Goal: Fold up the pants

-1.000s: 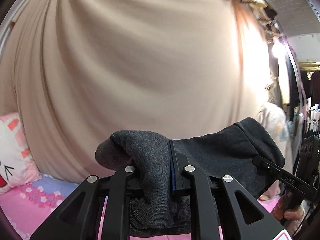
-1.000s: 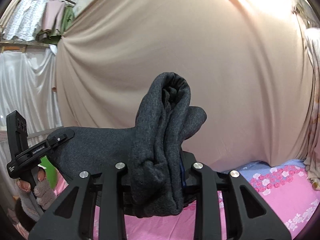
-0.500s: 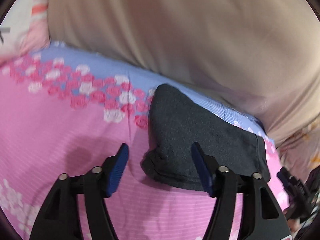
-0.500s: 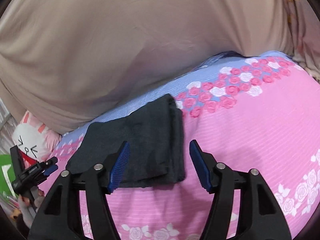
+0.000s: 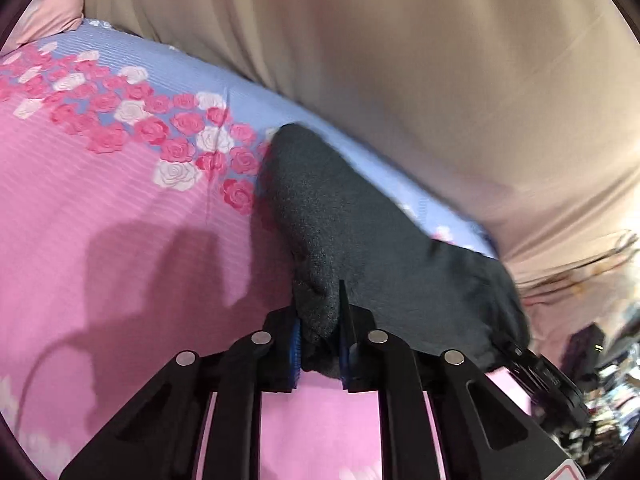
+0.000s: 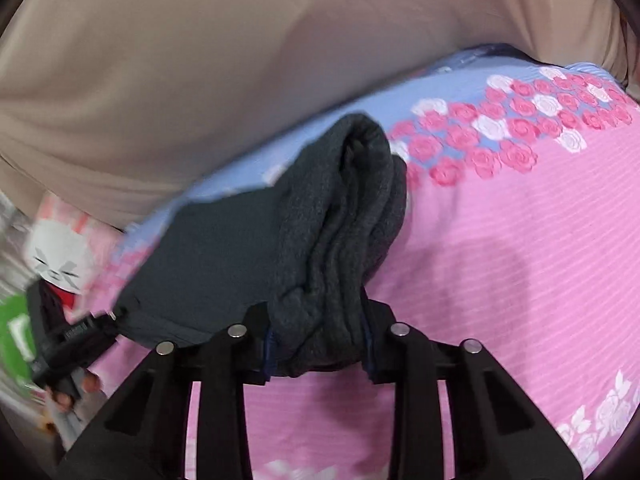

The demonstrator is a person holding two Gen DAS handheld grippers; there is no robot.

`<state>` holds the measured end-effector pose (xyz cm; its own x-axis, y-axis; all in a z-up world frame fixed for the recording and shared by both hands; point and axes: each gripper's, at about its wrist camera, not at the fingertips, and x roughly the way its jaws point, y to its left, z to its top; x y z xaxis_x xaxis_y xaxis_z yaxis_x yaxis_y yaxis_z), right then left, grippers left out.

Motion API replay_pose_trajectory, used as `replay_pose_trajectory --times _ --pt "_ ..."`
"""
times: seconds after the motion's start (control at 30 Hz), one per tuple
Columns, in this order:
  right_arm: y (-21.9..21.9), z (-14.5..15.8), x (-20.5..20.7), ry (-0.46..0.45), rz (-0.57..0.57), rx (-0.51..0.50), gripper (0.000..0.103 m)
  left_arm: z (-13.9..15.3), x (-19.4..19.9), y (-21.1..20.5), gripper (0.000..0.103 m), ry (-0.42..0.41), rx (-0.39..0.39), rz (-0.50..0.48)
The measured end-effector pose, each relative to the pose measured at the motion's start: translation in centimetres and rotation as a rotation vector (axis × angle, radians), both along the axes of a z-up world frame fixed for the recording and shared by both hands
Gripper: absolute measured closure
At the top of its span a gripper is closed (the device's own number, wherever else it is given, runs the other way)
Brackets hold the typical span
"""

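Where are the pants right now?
The pants lie folded on the pink bedsheet near the beige curtain, with the left gripper and right gripper closing on their near edge.

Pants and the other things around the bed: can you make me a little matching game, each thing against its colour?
Things:
1. pants
2. bedsheet
3. curtain
4. rabbit pillow

Colours:
A. plain beige
B. dark grey
C. white face with pink ears
D. pink with roses and a blue band

Pairs: 1-B, 2-D, 3-A, 4-C
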<state>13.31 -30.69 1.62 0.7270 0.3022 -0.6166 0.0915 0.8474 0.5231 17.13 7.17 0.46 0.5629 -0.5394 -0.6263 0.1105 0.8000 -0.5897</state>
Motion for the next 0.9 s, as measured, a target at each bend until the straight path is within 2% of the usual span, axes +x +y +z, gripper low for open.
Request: replay_pose_trajectory --times 0.03,0.07,0.1,0.13,0.17,0.2,0.23,0.27,0.3,0.37,0.4,0.47,0.53,0.57,0.63,0.67,0.7,0.73,0.77,0.8,0.83,0.9 --pt "-0.1 0.0 -0.5 -0.004 0.013 -0.002 0.073 0.3 -0.9 0.6 0.091 0.021 0.001 0.007" --pt "-0.1 -0.4 -0.8 0.007 0.015 -0.015 0.067 0.2 -1.2 0.8 0.085 0.037 0.005 0.012" --pt "-0.1 -1.3 -0.9 0.031 -0.001 -0.058 0.06 -0.5 -1.4 0.9 0.075 0.073 0.047 0.019" --pt "-0.1 -2.2 -1.1 0.06 -0.044 -0.131 0.06 -1.1 -1.4 0.9 0.072 0.089 0.087 0.026" --pt "-0.3 -3.1 -1.5 0.066 -0.08 -0.174 0.051 -1.8 -1.6 1.5 0.069 0.107 0.137 0.07" --pt "-0.6 -3.1 -2.1 0.046 -0.095 -0.145 0.049 -2.1 -2.0 2.3 0.059 0.103 0.112 0.086" --pt "-0.8 -2.7 -2.7 0.031 -0.108 -0.127 0.052 -2.1 -2.4 3.1 0.059 0.101 0.092 0.115" --pt "-0.5 -1.5 -3.6 -0.018 -0.127 -0.159 0.057 -1.7 -3.0 3.9 0.06 0.088 0.088 0.156" --pt "0.1 -0.3 -4.6 -0.072 -0.153 -0.228 0.057 -0.5 -4.1 4.6 0.067 0.04 0.12 0.216" --pt "1.5 1.0 -5.8 -0.137 -0.138 -0.283 0.059 1.4 -5.3 5.0 0.066 -0.034 0.162 0.27" --pt "1.9 1.1 -5.8 -0.148 -0.111 -0.26 0.065 2.4 -5.8 4.8 0.066 -0.064 0.152 0.267" --pt "3.6 0.3 -4.3 -0.127 -0.01 -0.219 0.069 3.1 -6.0 3.7 0.064 -0.087 0.127 0.222" --pt "4.2 -2.1 -2.2 -0.039 0.002 -0.288 0.075 2.9 -5.3 1.1 0.059 -0.084 0.152 0.141" --pt "3.9 -2.8 -1.6 -0.019 -0.01 -0.305 0.089 2.1 -4.8 0.2 0.059 -0.055 0.162 0.135" --pt "3.5 -2.1 -2.1 -0.043 -0.021 -0.264 0.091 1.0 -4.5 1.1 0.059 -0.019 0.1 0.146" --pt "3.9 -1.0 -2.8 -0.078 -0.023 -0.269 0.084 0.8 -4.6 2.2 0.059 -0.014 0.083 0.159" --pt "5.0 -0.1 -3.3 -0.105 0.019 -0.289 0.073 0.8 -4.9 3.0 0.057 -0.021 0.088 0.18" --pt "6.9 0.5 -3.5 -0.126 0.113 -0.291 0.069 1.0 -5.3 3.9 0.056 -0.032 0.108 0.206" --pt "8.4 0.8 -4.0 -0.135 0.19 -0.289 0.059 1.2 -5.8 4.8 0.051 -0.051 0.135 0.237" --pt "11.1 1.0 -4.0 -0.138 0.29 -0.292 0.059 1.5 -6.3 5.7 0.045 -0.084 0.177 0.281" --pt "13.9 0.8 -3.5 -0.12 0.403 -0.27 0.059 1.7 -6.9 6.3 0.042 -0.103 0.205 0.312" --pt "18.5 -0.1 -2.4 -0.076 0.549 -0.169 0.059 1.5 -7.3 7.5 0.041 -0.131 0.244 0.37"
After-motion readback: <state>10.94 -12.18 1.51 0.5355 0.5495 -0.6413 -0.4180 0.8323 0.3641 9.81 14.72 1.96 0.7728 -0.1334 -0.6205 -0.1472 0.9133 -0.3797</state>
